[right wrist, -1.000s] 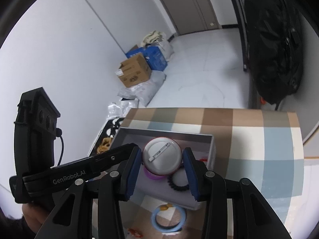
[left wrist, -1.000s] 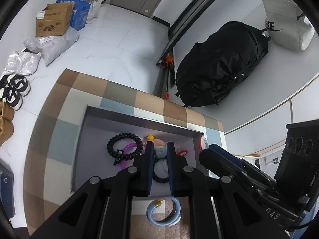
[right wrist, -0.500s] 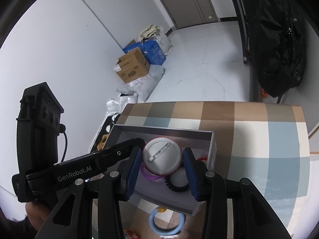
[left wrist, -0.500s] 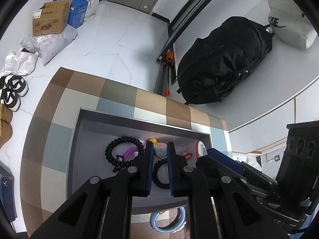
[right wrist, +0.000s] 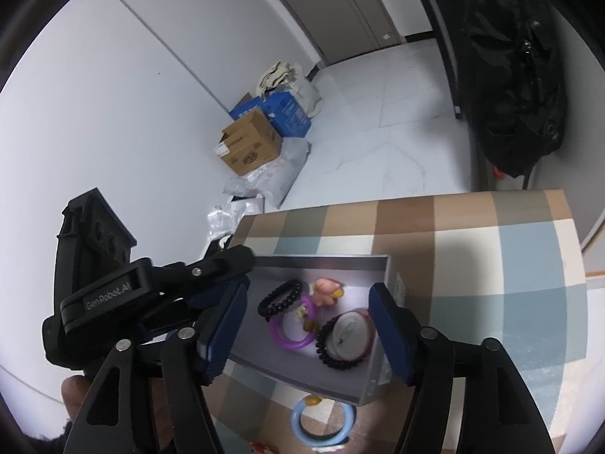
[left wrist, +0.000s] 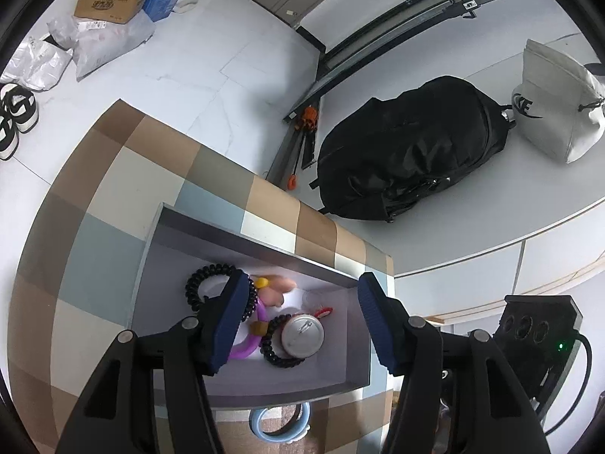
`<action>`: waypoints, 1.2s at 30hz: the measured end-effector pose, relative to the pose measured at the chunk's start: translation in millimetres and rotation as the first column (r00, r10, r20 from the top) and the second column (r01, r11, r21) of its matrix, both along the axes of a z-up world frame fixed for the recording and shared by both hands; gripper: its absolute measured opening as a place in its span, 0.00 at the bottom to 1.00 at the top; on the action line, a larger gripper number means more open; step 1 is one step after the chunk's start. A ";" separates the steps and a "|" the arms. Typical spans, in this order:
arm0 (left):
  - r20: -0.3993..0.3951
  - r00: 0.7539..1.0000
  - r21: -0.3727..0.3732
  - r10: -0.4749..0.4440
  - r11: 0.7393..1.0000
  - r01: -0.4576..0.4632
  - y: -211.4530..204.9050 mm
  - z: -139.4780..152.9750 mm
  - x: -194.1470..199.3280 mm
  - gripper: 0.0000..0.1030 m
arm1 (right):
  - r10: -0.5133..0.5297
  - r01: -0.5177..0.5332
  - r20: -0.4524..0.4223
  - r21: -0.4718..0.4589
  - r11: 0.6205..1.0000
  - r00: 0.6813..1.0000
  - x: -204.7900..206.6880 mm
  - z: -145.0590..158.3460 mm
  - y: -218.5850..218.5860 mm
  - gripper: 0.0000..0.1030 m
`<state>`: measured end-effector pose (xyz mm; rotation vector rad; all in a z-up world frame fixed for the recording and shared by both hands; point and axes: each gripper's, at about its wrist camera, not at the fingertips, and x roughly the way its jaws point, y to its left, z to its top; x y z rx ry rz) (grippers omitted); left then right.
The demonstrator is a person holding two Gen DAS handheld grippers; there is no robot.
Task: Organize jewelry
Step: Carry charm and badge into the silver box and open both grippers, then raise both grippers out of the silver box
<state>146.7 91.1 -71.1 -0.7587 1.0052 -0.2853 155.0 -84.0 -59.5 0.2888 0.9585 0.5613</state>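
Jewelry box: a shallow grey tray (left wrist: 261, 389) sits on the bench, under both grippers.
In the box: a round white pin badge (left wrist: 302, 336) lies back side up inside a black bead bracelet (right wrist: 342, 363); beside it a purple ring bracelet (right wrist: 289, 335), a black coil bracelet (left wrist: 206, 283) and a pink figure charm (right wrist: 325, 290).
Outside the box: a light blue bangle (right wrist: 321, 425) lies on the bench just in front of the tray's near wall.
Left gripper (left wrist: 300, 317): fingers have just been opening and stand apart over the tray, nothing between them.
Right gripper (right wrist: 314, 333): fingers have just been opening and stand apart; the badge lies free in the tray below.
Bench: covered in a checked cloth (left wrist: 113, 189) of brown, beige, grey and blue squares.
Room: white tiled floor, white walls, a grey door.
On the floor: a black backpack (left wrist: 412, 143), a cardboard box (right wrist: 251, 143), a blue box (right wrist: 289, 111), plastic parcels, black-and-white sneakers (left wrist: 13, 117).
Writing: "GenRobot.AI" on the left gripper's arm in the right wrist view; a black logo on a white bag (left wrist: 556, 98).
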 end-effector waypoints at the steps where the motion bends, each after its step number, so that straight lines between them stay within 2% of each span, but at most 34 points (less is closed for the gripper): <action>1: 0.000 1.000 0.005 -0.001 1.000 0.001 -0.8 0.9 -0.7 0.53 | -0.005 0.005 -0.002 0.005 1.000 1.000 0.0 0.1 -1.7 0.70; 8: 0.004 1.000 0.058 -0.010 0.998 0.010 -7.6 7.0 -8.1 0.54 | -0.014 0.014 -0.001 0.010 1.000 1.000 -4.2 -0.1 -5.6 0.79; 11: 0.009 1.000 0.164 -0.008 0.986 0.006 -14.6 11.8 -13.1 0.56 | -0.013 0.013 0.012 -0.005 1.000 1.000 -6.9 0.9 -4.3 0.84; 13: 0.017 1.000 0.197 -0.004 0.980 0.001 -15.7 13.1 -17.2 0.62 | -0.013 0.013 0.025 -0.017 1.000 1.000 -9.6 1.3 -4.6 0.88; 18: 0.054 0.998 0.285 0.025 0.958 -0.039 -14.8 20.7 -31.0 0.62 | -0.016 0.017 0.042 -0.026 1.000 0.999 -18.8 3.2 -7.6 0.92; 21: 0.078 0.996 0.334 0.034 0.941 -0.058 -14.8 23.0 -39.7 0.66 | -0.010 0.013 0.074 -0.043 0.999 0.997 -29.2 6.7 -8.7 0.97; 36: 0.158 0.987 0.477 0.023 0.874 -0.096 -26.0 30.1 -84.0 0.67 | -0.012 0.027 0.157 -0.092 0.995 0.988 -72.3 15.0 -19.7 1.00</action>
